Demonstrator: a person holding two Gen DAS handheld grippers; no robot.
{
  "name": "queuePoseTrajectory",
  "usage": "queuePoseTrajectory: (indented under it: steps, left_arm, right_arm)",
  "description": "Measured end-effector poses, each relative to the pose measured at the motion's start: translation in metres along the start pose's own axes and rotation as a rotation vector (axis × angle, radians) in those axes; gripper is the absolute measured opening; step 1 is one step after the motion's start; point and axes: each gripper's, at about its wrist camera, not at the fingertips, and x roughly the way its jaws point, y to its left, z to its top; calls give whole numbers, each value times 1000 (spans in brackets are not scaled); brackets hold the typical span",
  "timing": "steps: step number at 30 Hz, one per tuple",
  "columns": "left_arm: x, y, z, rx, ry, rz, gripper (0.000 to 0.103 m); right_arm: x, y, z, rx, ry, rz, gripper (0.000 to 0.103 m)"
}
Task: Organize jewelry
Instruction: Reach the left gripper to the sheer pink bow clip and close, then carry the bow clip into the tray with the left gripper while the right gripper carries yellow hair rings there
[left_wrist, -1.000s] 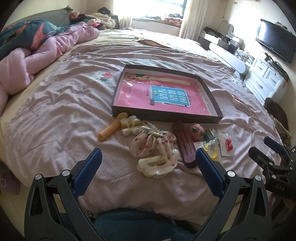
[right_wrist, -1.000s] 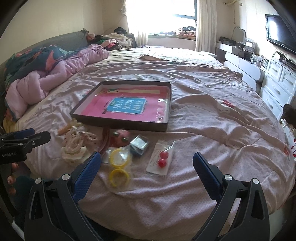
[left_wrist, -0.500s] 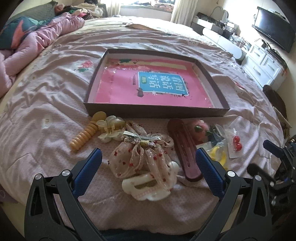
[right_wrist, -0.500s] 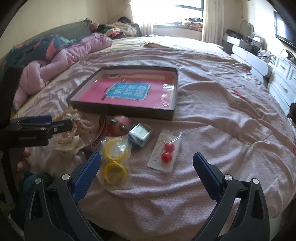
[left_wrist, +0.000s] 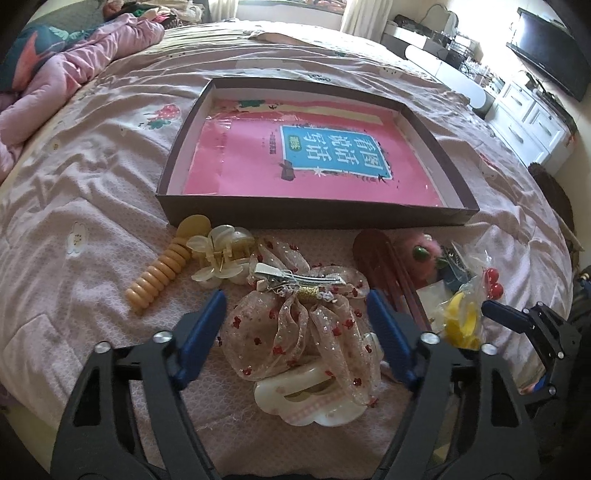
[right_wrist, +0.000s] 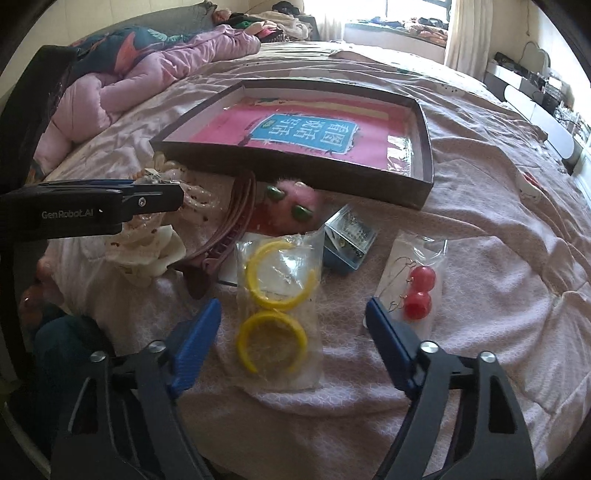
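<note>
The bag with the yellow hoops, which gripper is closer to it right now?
Right. The right gripper is open with the yellow hoop bag between its fingers. The left gripper is open over the sheer bow clip, off to the bag's left.

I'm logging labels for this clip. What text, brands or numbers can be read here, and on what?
"GenRobot.AI": on the side of the left gripper, in the right wrist view.
"看图说话写话": large white characters on the blue panel of the pink book in the tray, upside down to both cameras.
Small green badge and small print beside the panel: too small to read.
Nothing else legible.
</note>
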Motion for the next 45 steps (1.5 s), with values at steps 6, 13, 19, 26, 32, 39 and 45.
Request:
queuePoseTrajectory:
  steps: [6, 13, 19, 26, 32, 39, 45]
  left_arm:
    - [1, 2, -2, -1, 13, -21, 26]
    - [-18, -8, 0, 13, -27, -53, 18]
    - [-36, -22, 10, 28, -65, -90, 18]
    - [-44, -31, 31, 39, -94, -107, 18]
    - [-54, -24, 54, 25, -139, -95, 18]
    - [-57, -4, 74, 3, -163, -79, 18]
    - [-61, 16, 91, -23, -192, -63, 18]
  right_arm:
    - [-1, -7, -5, -5, -8, 39, 38]
    - [-14, -22, -10, 29, -21, 67, 37]
    - [-36, -43, -13, 81, -53, 64, 37]
    - [-52, -65, -6, 132, -94, 34, 37]
    - [-60, -81, 10, 159, -125, 10, 37]
    - [-61, -86, 37, 157, -158, -1, 37]
    - [-60, -79, 67, 138, -194, -3, 37]
